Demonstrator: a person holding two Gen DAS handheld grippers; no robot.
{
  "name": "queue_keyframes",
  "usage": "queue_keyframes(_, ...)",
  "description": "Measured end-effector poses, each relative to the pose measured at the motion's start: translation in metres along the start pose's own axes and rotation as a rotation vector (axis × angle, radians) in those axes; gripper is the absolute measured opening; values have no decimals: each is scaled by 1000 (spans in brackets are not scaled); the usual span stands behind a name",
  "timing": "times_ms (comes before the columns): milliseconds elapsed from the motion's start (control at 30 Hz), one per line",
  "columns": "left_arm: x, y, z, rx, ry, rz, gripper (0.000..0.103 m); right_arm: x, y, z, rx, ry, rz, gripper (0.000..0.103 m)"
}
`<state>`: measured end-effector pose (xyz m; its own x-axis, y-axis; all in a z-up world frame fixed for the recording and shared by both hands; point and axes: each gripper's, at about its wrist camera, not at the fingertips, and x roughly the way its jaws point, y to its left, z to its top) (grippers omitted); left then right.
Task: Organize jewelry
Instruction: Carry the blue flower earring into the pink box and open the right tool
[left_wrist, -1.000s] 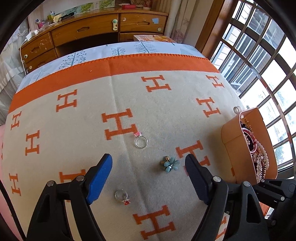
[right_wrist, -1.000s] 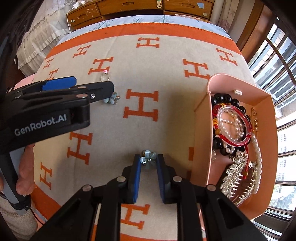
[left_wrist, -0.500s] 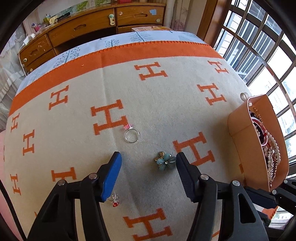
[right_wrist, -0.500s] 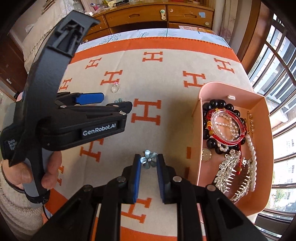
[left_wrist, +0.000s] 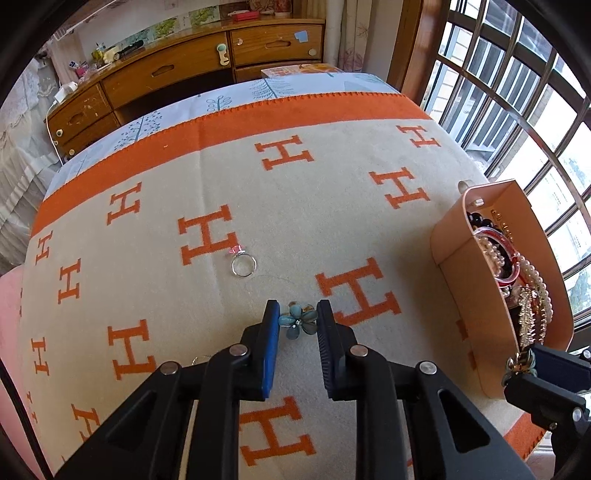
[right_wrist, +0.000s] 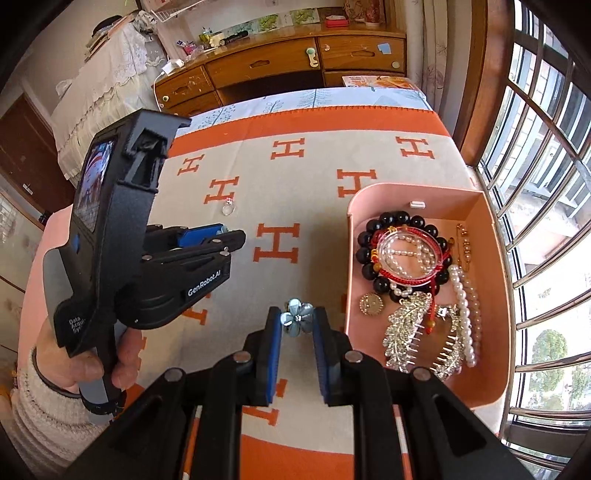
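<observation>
left wrist: left gripper (left_wrist: 297, 320) jaws just closing on the teal flower clip (left_wrist: 298, 320) lying on the bed blanket (left_wrist: 332, 206); pink tray (left_wrist: 469, 295) off right.
right wrist: right gripper (right_wrist: 297, 320) jaws pinching a silver-blue flower clip (right_wrist: 295, 316), lifted; tray (right_wrist: 491, 258) just right, nearest this hand.

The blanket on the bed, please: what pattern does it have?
Beige blanket with orange H letters and an orange border; clearest in the left wrist view.

"GenRobot.AI" on left tool (right_wrist: 229, 236), H-patterned blanket (right_wrist: 317, 173)
</observation>
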<state>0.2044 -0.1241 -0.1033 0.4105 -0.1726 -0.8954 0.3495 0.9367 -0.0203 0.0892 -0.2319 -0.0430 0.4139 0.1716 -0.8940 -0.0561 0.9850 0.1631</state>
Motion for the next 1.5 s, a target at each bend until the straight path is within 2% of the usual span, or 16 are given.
queue_keyframes(233, -47, -29, 2, 28, -89, -68, 18, -24, -24, -4, 49, -66, 19, 17)
queue_keyframes(367, -69, -51, 2, 49, -122, -143, 18, -38, -42, -9, 85, -98, 21, 17)
queue_keyframes(567, -75, -88, 4, 79, -107, -272, 18, -51, -75, -16, 151, -137, 1, 17)
queue_keyframes(733, -60, -111, 6, 85, -47, -340, 18, -54, -100, -22, 192, -141, -11, 17)
queue_keyframes(967, -41, -120, 2, 62, 36, -388, 18, -44, -114, -28, 206, -94, 46, 17)
queue_keyframes(1100, -34, -116, 1, 27, 68, -397, 18, -35, -112, -29, 206, -59, 104, 17)
queue_keyframes(1267, -29, -114, 1, 8, 89, -381, 18, -26, -107, -29, 205, -30, 122, 18)
queue_keyframes(1433, -35, -113, -2, 13, 66, -367, 39, -24, -111, -29, 238, -39, 119, 20)
queue_keyframes(1500, -39, -112, -2, 18, 53, -361, 41, -25, -113, -29, 246, -45, 120, 20)
